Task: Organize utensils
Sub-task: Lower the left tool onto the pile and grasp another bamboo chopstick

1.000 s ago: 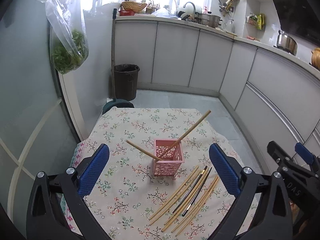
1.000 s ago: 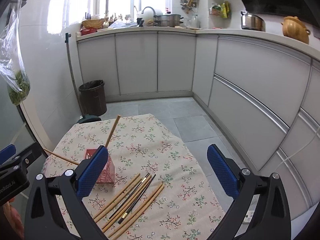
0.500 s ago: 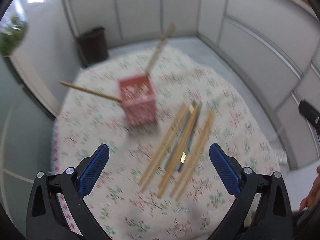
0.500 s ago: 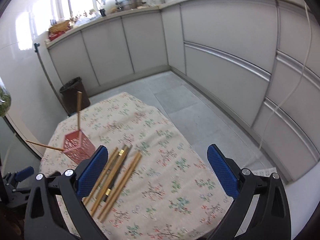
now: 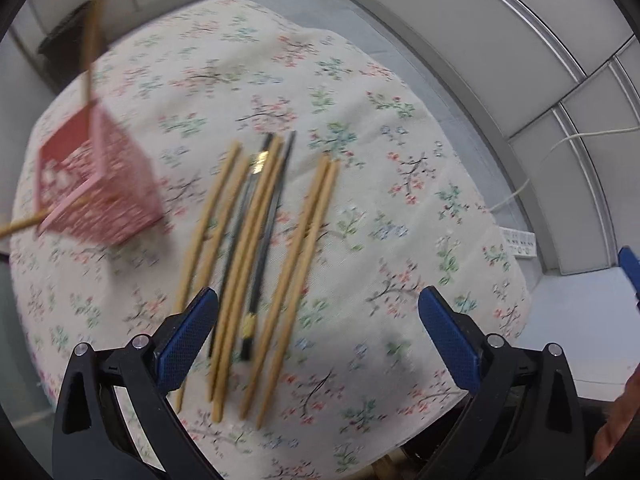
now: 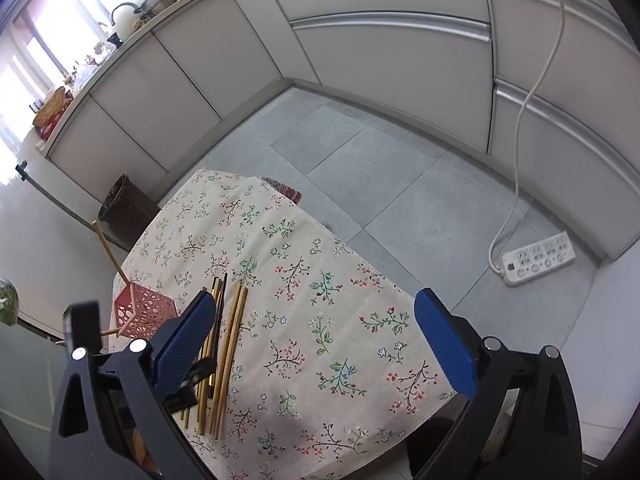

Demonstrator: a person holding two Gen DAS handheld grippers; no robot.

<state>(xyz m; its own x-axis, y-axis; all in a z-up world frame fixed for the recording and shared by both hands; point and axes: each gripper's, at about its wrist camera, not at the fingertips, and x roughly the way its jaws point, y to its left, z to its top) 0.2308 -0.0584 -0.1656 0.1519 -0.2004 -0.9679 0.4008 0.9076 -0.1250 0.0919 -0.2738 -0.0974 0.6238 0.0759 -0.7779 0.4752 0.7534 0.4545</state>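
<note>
Wooden chopsticks [image 5: 256, 264] lying bunched on table [image 5: 400, 200] beside pink holder [image 5: 96, 184]. Left gripper [image 5: 316, 332] hovering over them, fingers apart; right gripper [image 6: 308, 340] also gaping, empty. Risking grabbing several sticks, or nudging light holder over.

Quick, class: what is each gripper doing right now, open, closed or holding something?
Left gripper: open, holding nothing, above the chopsticks.
Right gripper: open, holding nothing.

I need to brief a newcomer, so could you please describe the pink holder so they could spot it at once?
Start at the floral tablecloth covering the small table. Left of the row of loose chopsticks lying flat stands the pink holder. It is a square basket with cut-out sides, the only upright container on the cloth, and it has two wooden chopsticks poking out of it.
</note>
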